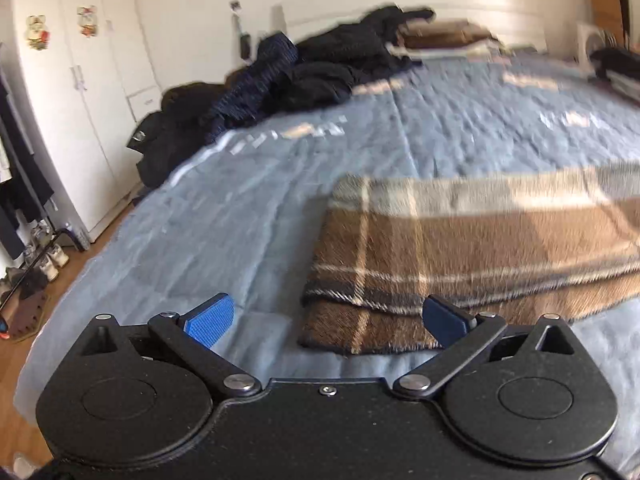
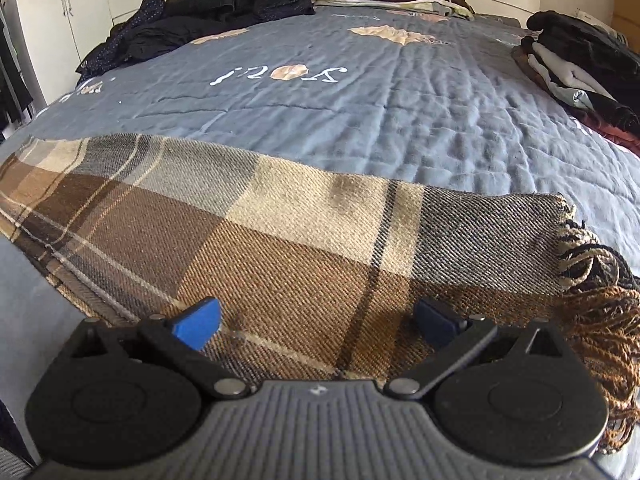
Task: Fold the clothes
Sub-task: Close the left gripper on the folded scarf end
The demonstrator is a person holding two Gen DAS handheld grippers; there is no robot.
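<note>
A brown plaid scarf [image 2: 280, 232] lies folded flat along the near edge of the blue quilt [image 2: 360, 100]. The left gripper [image 1: 328, 322] hovers with its 2 fingers spread wide, empty, the scarf's folded end at 1 o'clock. The right gripper [image 2: 318, 320] is equally wide above the cloth, its fringe [image 2: 600, 312] at 3 o'clock. Dark clothes [image 1: 304, 72] are heaped at 11 o'clock.
</note>
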